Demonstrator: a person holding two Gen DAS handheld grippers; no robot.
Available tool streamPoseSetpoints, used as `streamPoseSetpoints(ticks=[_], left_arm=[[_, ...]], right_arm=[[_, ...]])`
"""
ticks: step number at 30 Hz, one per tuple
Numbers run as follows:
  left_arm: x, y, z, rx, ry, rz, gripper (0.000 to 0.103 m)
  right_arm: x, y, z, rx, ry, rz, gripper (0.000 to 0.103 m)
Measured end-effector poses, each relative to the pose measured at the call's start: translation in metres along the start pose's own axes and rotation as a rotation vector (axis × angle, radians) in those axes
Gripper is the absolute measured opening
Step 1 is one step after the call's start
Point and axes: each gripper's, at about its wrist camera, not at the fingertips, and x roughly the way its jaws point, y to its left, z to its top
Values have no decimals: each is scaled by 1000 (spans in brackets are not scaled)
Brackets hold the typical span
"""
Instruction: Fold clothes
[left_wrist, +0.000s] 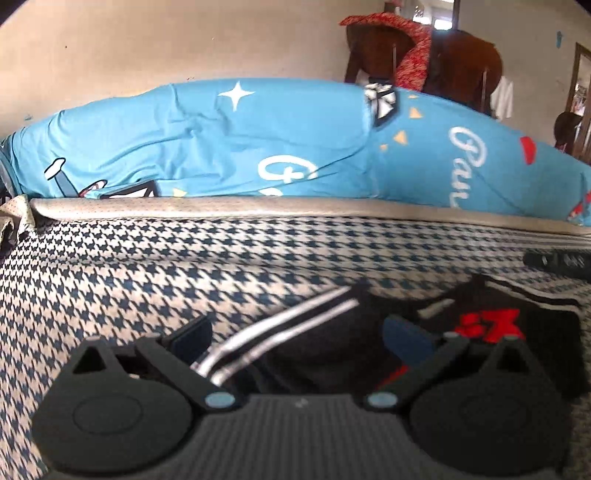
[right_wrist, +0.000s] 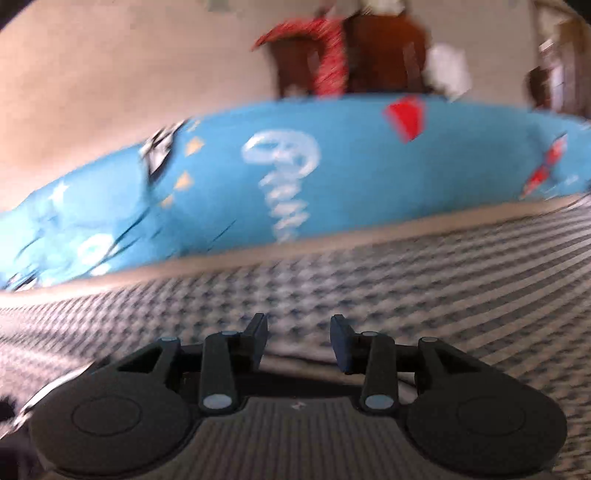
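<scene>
A black garment (left_wrist: 480, 332) with white stripes and a red print lies on the houndstooth bedcover (left_wrist: 147, 280). My left gripper (left_wrist: 299, 338) hangs low over it, open wide, with the striped edge (left_wrist: 280, 328) of the garment lying between its fingers. In the blurred right wrist view, my right gripper (right_wrist: 299, 341) is open above the bare bedcover (right_wrist: 443, 280), nothing between its fingers. A dark strip with a white stripe (right_wrist: 22, 406) shows at that view's lower left edge; I cannot tell if it is the same garment.
A long blue printed bolster (left_wrist: 295, 147) lies along the far edge of the bed, also in the right wrist view (right_wrist: 332, 166). Behind it stands dark wooden furniture (left_wrist: 461, 62) draped with red cloth (left_wrist: 413, 55). A black remote-like object (left_wrist: 554, 260) lies at the right.
</scene>
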Motion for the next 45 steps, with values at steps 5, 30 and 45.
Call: streamPoseSetpoints(ticks=[5, 30, 45], left_arm=[[34, 10, 4, 22, 34, 6, 103], [89, -17, -9, 187, 130, -101, 66], [65, -19, 21, 126, -16, -20, 12]], right_arm=[[11, 6, -4, -24, 44, 49, 43], [51, 33, -18, -150, 116, 38, 12], [28, 23, 9, 6, -62, 126, 4]])
